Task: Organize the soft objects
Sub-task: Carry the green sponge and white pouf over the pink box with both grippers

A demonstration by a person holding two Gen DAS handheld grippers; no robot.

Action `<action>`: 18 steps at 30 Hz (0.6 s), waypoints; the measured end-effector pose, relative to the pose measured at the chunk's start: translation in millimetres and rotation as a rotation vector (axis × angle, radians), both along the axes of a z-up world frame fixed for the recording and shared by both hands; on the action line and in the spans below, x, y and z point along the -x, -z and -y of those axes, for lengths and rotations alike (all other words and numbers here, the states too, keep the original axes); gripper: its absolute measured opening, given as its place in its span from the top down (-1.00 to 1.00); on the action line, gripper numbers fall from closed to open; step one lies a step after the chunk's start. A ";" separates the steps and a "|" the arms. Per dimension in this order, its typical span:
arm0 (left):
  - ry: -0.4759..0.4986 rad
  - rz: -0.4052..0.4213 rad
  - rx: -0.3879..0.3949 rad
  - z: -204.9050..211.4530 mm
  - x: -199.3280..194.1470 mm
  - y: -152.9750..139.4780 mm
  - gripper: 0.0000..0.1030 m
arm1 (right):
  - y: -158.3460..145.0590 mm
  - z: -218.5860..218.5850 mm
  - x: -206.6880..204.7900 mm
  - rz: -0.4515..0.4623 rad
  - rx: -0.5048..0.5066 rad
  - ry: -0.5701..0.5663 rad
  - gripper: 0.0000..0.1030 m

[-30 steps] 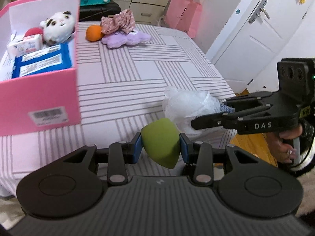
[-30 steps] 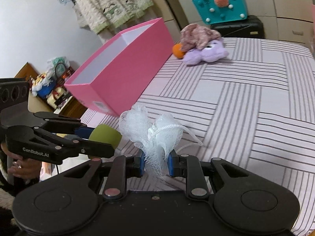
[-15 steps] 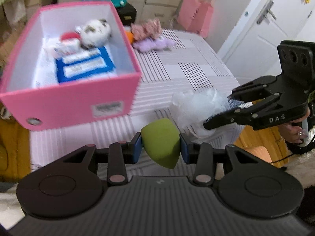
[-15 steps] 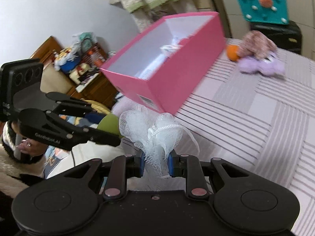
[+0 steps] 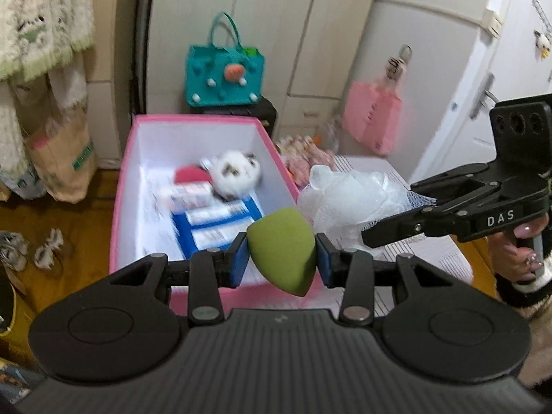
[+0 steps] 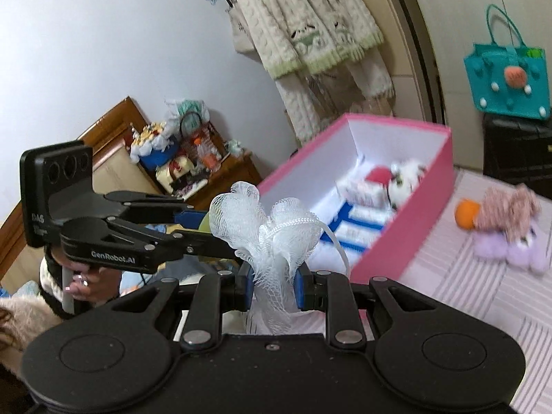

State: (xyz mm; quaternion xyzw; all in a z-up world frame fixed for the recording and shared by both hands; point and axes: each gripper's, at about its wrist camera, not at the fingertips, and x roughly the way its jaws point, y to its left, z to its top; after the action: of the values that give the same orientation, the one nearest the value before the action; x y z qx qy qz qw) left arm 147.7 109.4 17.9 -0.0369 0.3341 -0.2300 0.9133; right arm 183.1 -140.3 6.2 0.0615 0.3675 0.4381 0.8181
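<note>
Left tongs (image 5: 282,264) are closed on the green sponge (image 5: 281,250) and right tongs (image 6: 272,288) on the white mesh pouf (image 6: 272,231), both held above the near end of the pink box (image 5: 119,186), so transport is judged approx. done & next a release inside the box is needed.

White wardrobe doors (image 5: 310,34) fill the back, a white door (image 5: 510,69) sits right, wooden floor (image 5: 69,234) below, knitwear (image 6: 310,34) hanging on the pale wall (image 6: 103,34).
</note>
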 end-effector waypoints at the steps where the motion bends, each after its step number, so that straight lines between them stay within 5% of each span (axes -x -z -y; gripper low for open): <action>1: -0.012 0.007 -0.004 -1.7 -5.7 0.3 0.22 | -0.6 -3.7 -5.9 0.003 -0.001 0.001 0.49; 11: -0.123 0.022 -0.148 0.4 -68.4 35.6 0.22 | 17.1 -48.5 -80.0 0.070 0.118 0.083 0.48; 18: -0.167 -0.006 -0.244 -1.1 -102.3 58.4 0.21 | 41.9 -68.5 -118.7 -0.003 0.158 0.073 0.46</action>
State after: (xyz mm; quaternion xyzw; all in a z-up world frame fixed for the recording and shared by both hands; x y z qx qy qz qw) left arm 249.9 110.6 -40.5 0.0461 0.3579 -0.1107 0.9260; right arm 301.8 -71.8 -35.8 0.0107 0.3995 0.3774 0.8354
